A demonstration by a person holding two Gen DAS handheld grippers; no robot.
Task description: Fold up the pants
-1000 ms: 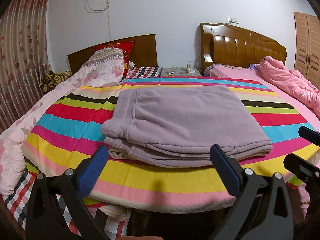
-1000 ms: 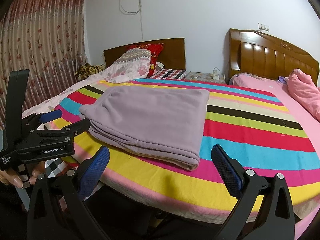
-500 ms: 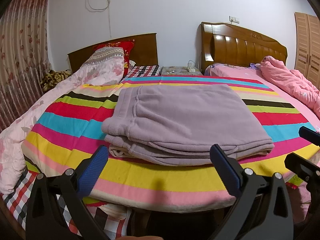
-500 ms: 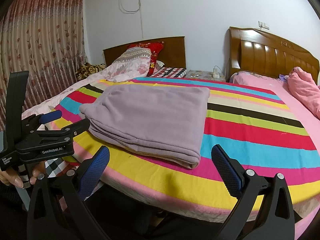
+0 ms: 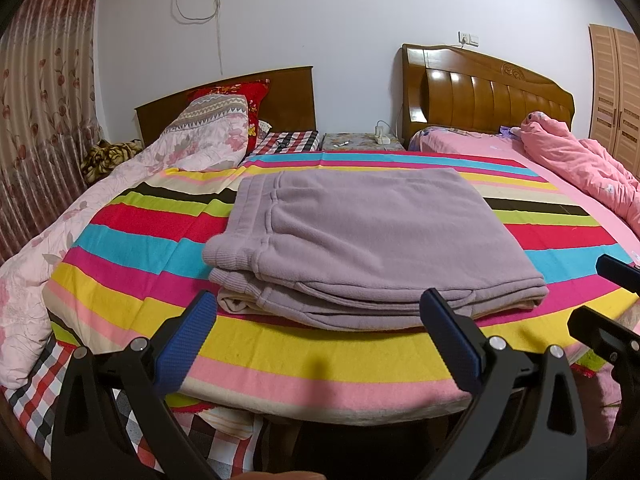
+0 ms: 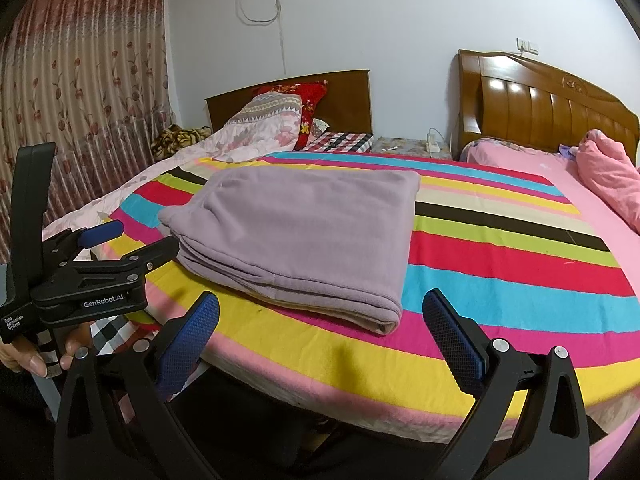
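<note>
The lilac pants [image 5: 360, 240] lie folded in a flat rectangular stack on the striped bedspread [image 5: 320, 360], near its front edge. My left gripper [image 5: 318, 340] hovers open just in front of the stack, touching nothing. The pants [image 6: 304, 232] sit ahead and to the left of my right gripper [image 6: 320, 336], which is open and empty over the bed's front edge. The left gripper [image 6: 144, 237] shows at the left of the right wrist view, held by a hand [image 6: 32, 356]. At the left wrist view's right edge, the right gripper [image 5: 588, 292] appears open.
A floral quilt [image 5: 192, 148] and pillows lie at the back left. A pink duvet [image 5: 580, 168] is heaped on the right bed. Wooden headboards [image 5: 488, 96] and a small nightstand [image 5: 360, 142] stand at the wall. A curtain [image 6: 80, 100] hangs at left.
Both views drift very slightly. The pants stay still and both grippers stay open and empty.
</note>
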